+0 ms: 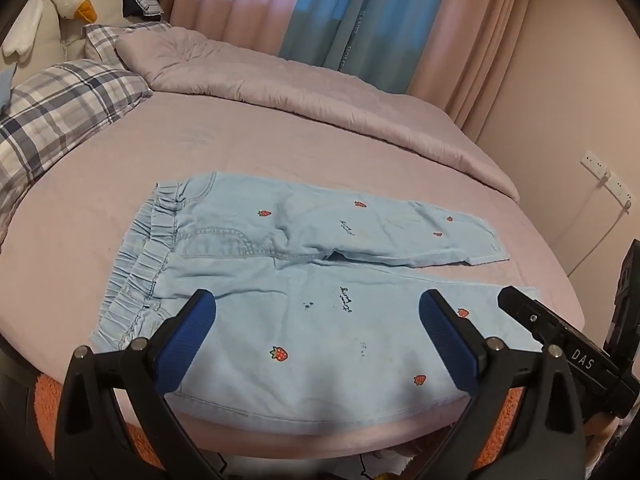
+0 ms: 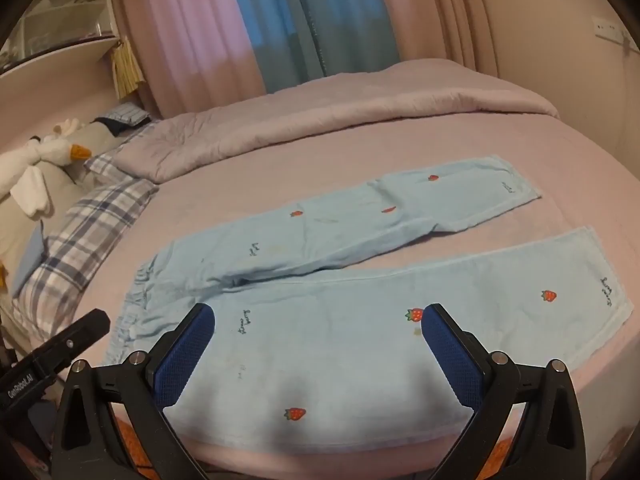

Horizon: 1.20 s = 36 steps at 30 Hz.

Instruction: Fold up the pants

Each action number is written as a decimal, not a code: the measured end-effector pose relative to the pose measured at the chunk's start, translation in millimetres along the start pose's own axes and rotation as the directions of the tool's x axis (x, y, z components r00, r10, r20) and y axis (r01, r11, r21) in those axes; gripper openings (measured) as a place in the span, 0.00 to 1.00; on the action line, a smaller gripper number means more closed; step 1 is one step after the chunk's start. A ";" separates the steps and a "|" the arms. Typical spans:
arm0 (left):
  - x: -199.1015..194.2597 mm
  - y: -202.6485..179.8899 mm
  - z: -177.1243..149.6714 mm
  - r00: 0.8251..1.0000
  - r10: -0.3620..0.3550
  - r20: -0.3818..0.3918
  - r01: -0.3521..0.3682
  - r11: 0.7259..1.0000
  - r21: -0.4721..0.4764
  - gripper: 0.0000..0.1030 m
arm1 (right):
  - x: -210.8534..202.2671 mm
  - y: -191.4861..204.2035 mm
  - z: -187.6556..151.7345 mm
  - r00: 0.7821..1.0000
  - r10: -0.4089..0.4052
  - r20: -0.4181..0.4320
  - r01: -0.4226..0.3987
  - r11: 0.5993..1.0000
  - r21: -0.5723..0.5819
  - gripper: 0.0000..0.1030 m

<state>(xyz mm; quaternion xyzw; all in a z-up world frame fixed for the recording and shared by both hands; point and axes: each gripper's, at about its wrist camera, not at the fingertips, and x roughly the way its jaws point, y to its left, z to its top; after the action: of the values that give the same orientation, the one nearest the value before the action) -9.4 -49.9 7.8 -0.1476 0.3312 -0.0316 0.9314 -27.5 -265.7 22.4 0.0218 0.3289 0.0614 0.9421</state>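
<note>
We see light blue strawberry-print pants (image 2: 320, 344) spread flat on the pink-sheeted bed (image 2: 580, 184), waistband at left, legs parted toward the right. Our black right gripper with blue pads (image 2: 318, 322) hangs over the near leg, jaws wide, gripping nothing. The black left gripper (image 2: 60, 346) pokes in at lower left.

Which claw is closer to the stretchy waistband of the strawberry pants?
Left. The left claw hovers open over the near leg right beside the waistband. The right claw hovers open farther along that leg, toward the cuff.
</note>
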 end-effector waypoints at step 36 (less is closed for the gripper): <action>15.9 5.0 -12.9 0.989 0.062 -0.134 -0.062 0.998 0.005 0.98 | 7.0 -10.4 -12.5 1.000 -0.002 -0.020 0.003 0.999 0.048 1.00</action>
<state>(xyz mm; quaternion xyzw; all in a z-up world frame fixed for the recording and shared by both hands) -5.2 -50.9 -12.8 -0.1343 0.3973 -0.0125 0.9077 -28.8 -275.1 7.5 0.0437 0.3398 0.0526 0.9380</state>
